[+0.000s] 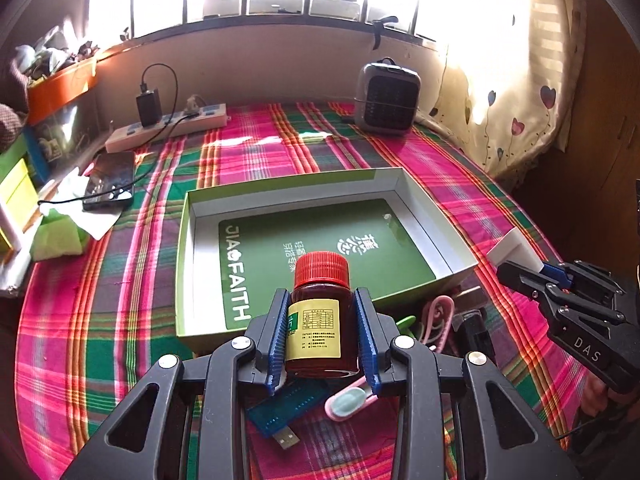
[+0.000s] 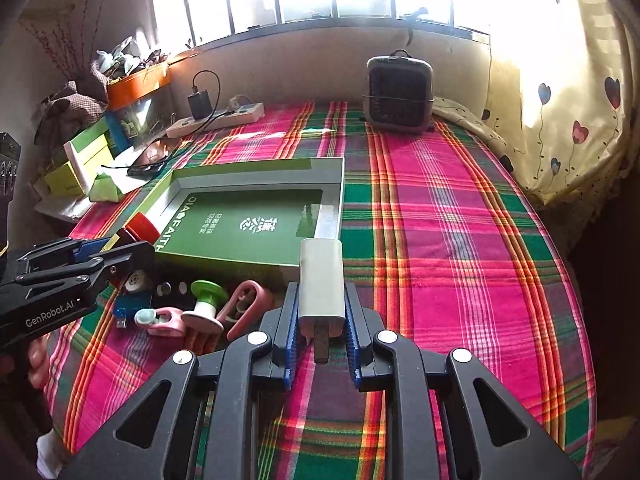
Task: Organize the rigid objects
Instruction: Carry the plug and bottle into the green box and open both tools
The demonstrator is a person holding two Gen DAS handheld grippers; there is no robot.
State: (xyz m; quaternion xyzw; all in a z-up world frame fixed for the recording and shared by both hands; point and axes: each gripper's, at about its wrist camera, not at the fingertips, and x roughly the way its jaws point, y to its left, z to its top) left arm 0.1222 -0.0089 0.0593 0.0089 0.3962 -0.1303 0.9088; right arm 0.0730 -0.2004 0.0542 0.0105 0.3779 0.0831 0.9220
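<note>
My left gripper (image 1: 322,300) is shut on a brown bottle (image 1: 320,320) with a red cap and yellow label, held upright just in front of the open green box (image 1: 440,220). In the right wrist view that bottle (image 2: 140,230) shows at the left, above the box's near corner. My right gripper (image 2: 321,300) is shut on a white charger plug (image 2: 321,280), prong pointing back toward the camera, near the box's (image 2: 240,168) right front corner. The same plug (image 1: 516,250) and right gripper (image 1: 532,276) appear at the right of the left wrist view. The box holds only a green printed card.
Loose items lie in front of the box: a green-and-white knob (image 2: 206,304), pink clips (image 2: 248,304), a blue USB board (image 1: 280,408), a pink-and-mint piece (image 1: 348,400). A heater (image 2: 400,96), power strip (image 1: 168,128) and phone (image 1: 112,184) sit farther back on the plaid cloth.
</note>
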